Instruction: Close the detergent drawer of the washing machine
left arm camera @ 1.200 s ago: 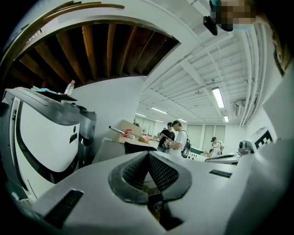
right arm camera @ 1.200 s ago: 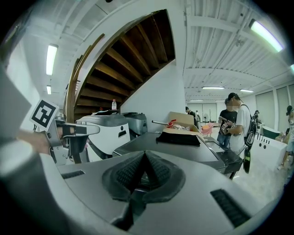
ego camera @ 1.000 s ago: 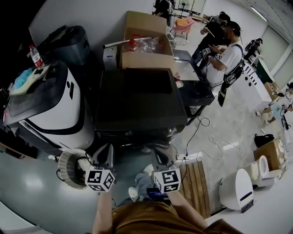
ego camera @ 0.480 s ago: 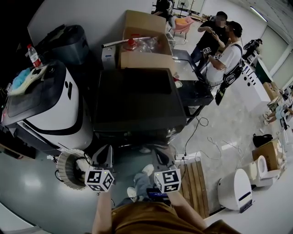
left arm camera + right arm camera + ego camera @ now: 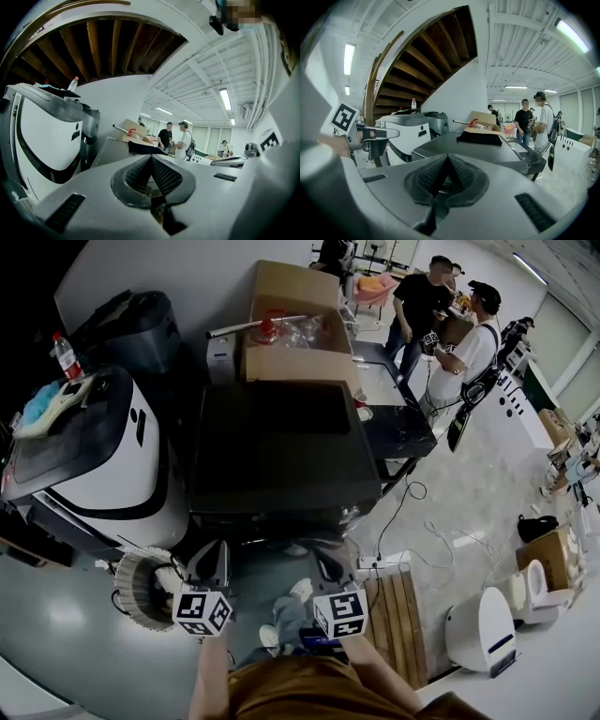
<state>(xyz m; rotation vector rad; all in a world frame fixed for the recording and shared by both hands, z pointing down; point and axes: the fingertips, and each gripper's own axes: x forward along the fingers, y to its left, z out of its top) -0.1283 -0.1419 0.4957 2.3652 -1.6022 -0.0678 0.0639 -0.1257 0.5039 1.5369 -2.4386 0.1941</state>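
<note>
The dark washing machine [image 5: 281, 451] fills the middle of the head view, seen from above; its front face and detergent drawer are hidden under its top edge. In the right gripper view the machine [image 5: 487, 149] stands ahead, and no drawer can be made out there. My left gripper [image 5: 214, 551] and right gripper [image 5: 324, 555] hover low in front of the machine, side by side and apart from it. The left gripper [image 5: 151, 158] has its pads meeting at the tip with nothing between them. So does the right gripper [image 5: 447, 157].
A white rounded machine [image 5: 103, 460] stands left of the dark one, with a bottle [image 5: 67, 354] behind it. A cardboard box [image 5: 300, 320] sits at the back. A coiled hose [image 5: 141, 582], power strip [image 5: 375, 562], wooden pallet [image 5: 398, 615] and people [image 5: 441, 315] surround the spot.
The people at the back right have shifted position. Both grippers stay almost where they were, still shut.
</note>
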